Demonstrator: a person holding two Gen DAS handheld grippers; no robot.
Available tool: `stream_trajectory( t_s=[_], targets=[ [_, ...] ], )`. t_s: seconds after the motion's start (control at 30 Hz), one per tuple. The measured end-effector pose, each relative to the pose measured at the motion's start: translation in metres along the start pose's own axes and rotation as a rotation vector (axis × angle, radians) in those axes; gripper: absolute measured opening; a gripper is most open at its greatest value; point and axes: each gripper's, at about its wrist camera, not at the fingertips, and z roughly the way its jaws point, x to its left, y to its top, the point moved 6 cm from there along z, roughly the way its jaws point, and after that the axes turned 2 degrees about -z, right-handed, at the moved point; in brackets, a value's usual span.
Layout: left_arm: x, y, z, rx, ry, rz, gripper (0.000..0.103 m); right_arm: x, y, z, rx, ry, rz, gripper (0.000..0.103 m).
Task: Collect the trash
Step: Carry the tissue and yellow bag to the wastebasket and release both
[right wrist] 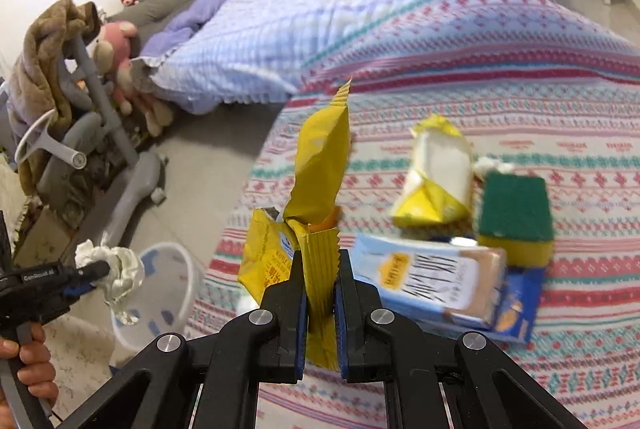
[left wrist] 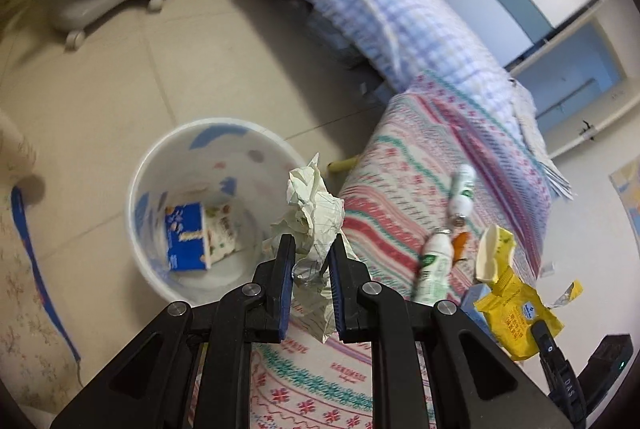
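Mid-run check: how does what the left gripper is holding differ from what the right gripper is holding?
The left gripper grips crumpled paper, off-white and wadded into a loose ball; the right gripper grips a yellow wrapper, a flat, glossy, torn-open packet standing tall. The paper is at the rim of the white bin on the floor; the wrapper is over the patterned bedspread, farther from the bin. Both are light trash, pinched between shut fingers and off any surface.

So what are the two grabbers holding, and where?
Left gripper pinches the crumpled white paper wad near its lower middle; right gripper pinches the yellow foil snack wrapper at its crimped bottom end.
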Motion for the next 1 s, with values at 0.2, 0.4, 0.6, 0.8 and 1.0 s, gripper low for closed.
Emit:
stream_trajectory(
  t_s=[0.2,0.4,0.6,0.8,1.0],
  targets=[
    [0.013,0.003,0.007,0.016,0.010,-0.044,0.018,0.028,-0.006,0.029,0.032,0.022,-0.018,0.010],
    [0.022,0.010,0.011,0.024,0.009,-0.107,0.034,0.064,-0.013,0.053,0.059,0.050,-0.079,0.010],
    [0.037,0.018,0.001,-0.024,0.009,-0.184,0.053,0.092,-0.016,0.077,0.081,0.081,-0.101,0.010],
    [0.090,0.028,-0.032,-0.168,0.102,-0.399,0.053,0.122,-0.025,0.105,0.112,0.126,-0.112,0.010],
    [0.115,0.037,-0.075,-0.369,0.304,-0.422,0.053,0.162,-0.029,0.140,0.148,0.166,-0.139,0.012]
  ],
)
